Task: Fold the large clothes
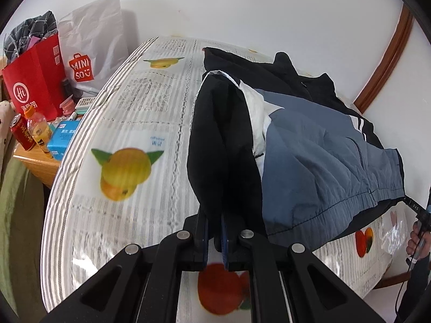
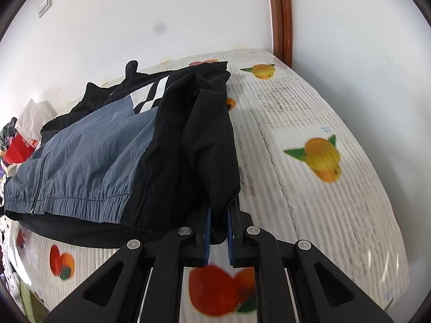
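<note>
Down at the near edge of the bed [image 1: 113, 215], both pairs of tongs are clamped narrow on black fabric: the left tongs [image 1: 214, 239] pinch the jacket's [image 1: 317, 161] near-left corner, and the right tongs [image 2: 218, 235] grip its near-right corner, cloth bunched between the blue pads on each side. The hem looks just lifted off the fruit-print sheet, so this reads as the start of a fold, carrying the bottom of the jacket away toward the collar. To do it well, I'd say keep both corners level and taut between the hands so the grey-blue front panel doesn't sag or drag, and lay the hem down square rather than skewed. Beyond the tongs, the jacket spreads across the middle of the bed, zip and elastic hem nearest, white stripes farther on, and the black collar end bunched at the far side near the wall. Off to the far left, a bedside worktop [image 1: 35, 161] holds a red paper bag [image 1: 35, 86], a white shopping bag [image 1: 91, 48], a bottle [image 1: 39, 132] and a can [image 1: 21, 134], well apart from the work.
</note>
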Demonstrator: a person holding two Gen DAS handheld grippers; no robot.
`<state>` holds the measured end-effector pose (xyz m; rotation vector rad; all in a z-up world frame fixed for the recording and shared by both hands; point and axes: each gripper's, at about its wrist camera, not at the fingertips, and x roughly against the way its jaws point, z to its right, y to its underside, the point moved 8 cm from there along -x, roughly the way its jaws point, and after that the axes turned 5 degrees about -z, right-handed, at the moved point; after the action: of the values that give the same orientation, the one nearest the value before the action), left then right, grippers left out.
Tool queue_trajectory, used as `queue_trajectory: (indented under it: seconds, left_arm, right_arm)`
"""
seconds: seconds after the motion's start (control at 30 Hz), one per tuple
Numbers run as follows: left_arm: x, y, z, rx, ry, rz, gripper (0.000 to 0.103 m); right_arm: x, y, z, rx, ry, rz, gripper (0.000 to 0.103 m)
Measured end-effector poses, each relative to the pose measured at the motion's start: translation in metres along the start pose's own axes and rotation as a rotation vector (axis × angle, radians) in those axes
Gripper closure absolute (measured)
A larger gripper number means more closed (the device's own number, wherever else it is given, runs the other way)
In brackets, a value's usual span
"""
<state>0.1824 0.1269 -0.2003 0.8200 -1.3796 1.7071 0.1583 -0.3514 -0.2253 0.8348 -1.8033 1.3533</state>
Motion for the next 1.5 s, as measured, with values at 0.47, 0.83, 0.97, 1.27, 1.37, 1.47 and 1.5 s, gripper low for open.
queue_trajectory:
  seconds: [0.47,0.83,0.97,1.27,1.37,1.47,1.5]
  left_arm:
    - [0.038,0.013,-0.009,-0.006,-0.074,0.071,0.074]
    - [0.054,0.012,0.029,-0.037,0.073,0.125,0.055]
    - [0.043,0.013,0.041,-0.039,0.124,0.1,0.055]
    - [0.006,0.016,0.053,-0.066,0.115,-0.003,0.065]
    - [0.01,0.014,0.056,-0.108,0.078,0.006,0.088]
    - [0.027,0.008,0.059,-0.114,0.116,0.034,0.092]
    - [0.032,0.006,0.059,-0.116,0.118,0.046,0.092]
  right_arm:
    - [0.056,0.004,0.003,-0.016,0.074,0.104,0.065]
    - [0.036,-0.001,-0.052,0.035,-0.024,0.088,0.05]
    - [0.013,0.004,-0.054,0.039,-0.005,0.048,0.051]
    - [0.003,0.016,-0.059,0.084,0.021,0.032,0.079]
    - [0.01,0.018,-0.059,0.106,0.036,0.034,0.09]
    - [0.02,0.016,-0.061,0.119,0.021,0.052,0.095]
    - [0.025,0.015,-0.062,0.121,0.008,0.056,0.095]
